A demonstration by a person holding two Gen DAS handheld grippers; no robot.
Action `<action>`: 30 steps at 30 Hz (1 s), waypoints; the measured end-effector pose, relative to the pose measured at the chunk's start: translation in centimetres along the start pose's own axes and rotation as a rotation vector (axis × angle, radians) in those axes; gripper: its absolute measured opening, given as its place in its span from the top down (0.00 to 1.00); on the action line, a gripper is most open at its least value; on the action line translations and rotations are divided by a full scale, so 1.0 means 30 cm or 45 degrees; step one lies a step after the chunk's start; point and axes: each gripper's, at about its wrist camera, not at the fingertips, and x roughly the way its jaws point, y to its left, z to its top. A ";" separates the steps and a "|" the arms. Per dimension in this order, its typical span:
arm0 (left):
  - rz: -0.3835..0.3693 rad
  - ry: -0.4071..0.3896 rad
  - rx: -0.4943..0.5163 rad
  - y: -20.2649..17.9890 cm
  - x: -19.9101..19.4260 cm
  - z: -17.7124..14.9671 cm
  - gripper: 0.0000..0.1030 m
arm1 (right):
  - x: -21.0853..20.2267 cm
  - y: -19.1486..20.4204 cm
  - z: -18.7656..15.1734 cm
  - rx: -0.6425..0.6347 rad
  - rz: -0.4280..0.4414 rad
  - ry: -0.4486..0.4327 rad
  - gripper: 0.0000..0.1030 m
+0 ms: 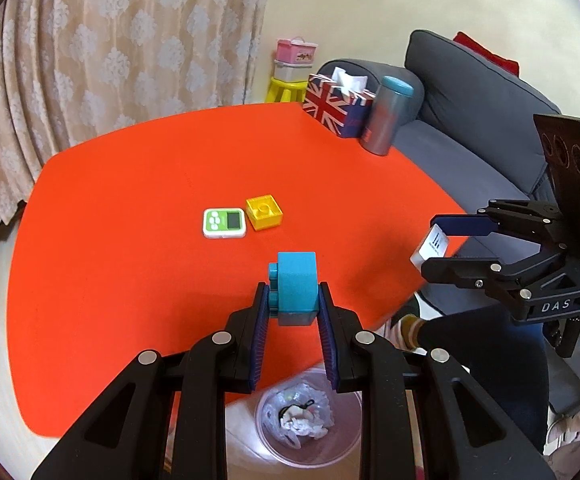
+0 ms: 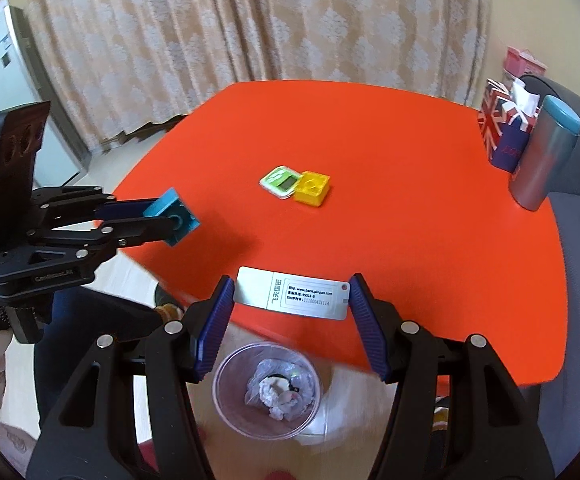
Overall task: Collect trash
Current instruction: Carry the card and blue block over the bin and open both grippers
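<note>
- One blue block (image 1: 296,288), upright, clamped between the left gripper (image 1: 294,300) fingers above the trash bin (image 1: 310,416).
- One white card (image 2: 293,293), long axis crosswise, pinched endwise by the right gripper (image 2: 292,300), seemingly above the bin too.

A green timer (image 1: 224,223) sits just beside a yellow block (image 1: 264,212) on the orange table (image 1: 129,208), near a Union Jack tissue box (image 1: 336,106).

The left gripper (image 1: 294,300) clamps a blue block (image 1: 296,286) over the orange counter's (image 1: 129,240) edge. Below it sits a trash bin (image 1: 310,416). To its right, the right gripper (image 1: 436,248) grips a white card (image 1: 430,246).
</note>
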 end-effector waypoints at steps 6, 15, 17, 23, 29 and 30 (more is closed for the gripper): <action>-0.011 -0.004 0.006 -0.045 -0.041 -0.079 0.77 | -0.011 0.068 -0.085 -0.047 0.046 0.035 0.43; -0.007 0.012 -0.024 -0.054 -0.057 -0.181 0.77 | 0.001 0.129 -0.193 -0.069 0.117 0.084 0.43; -0.007 0.013 -0.033 -0.052 -0.058 -0.193 0.77 | 0.006 0.138 -0.205 -0.071 0.134 0.091 0.43; -0.010 0.018 -0.047 -0.038 -0.067 -0.209 0.77 | 0.033 0.150 -0.219 -0.065 0.192 0.110 0.43; -0.013 0.020 -0.045 -0.043 -0.066 -0.210 0.77 | 0.035 0.150 -0.214 -0.057 0.206 0.091 0.15; -0.015 0.025 -0.043 -0.044 -0.064 -0.211 0.77 | 0.034 0.145 -0.213 -0.052 0.199 0.088 0.13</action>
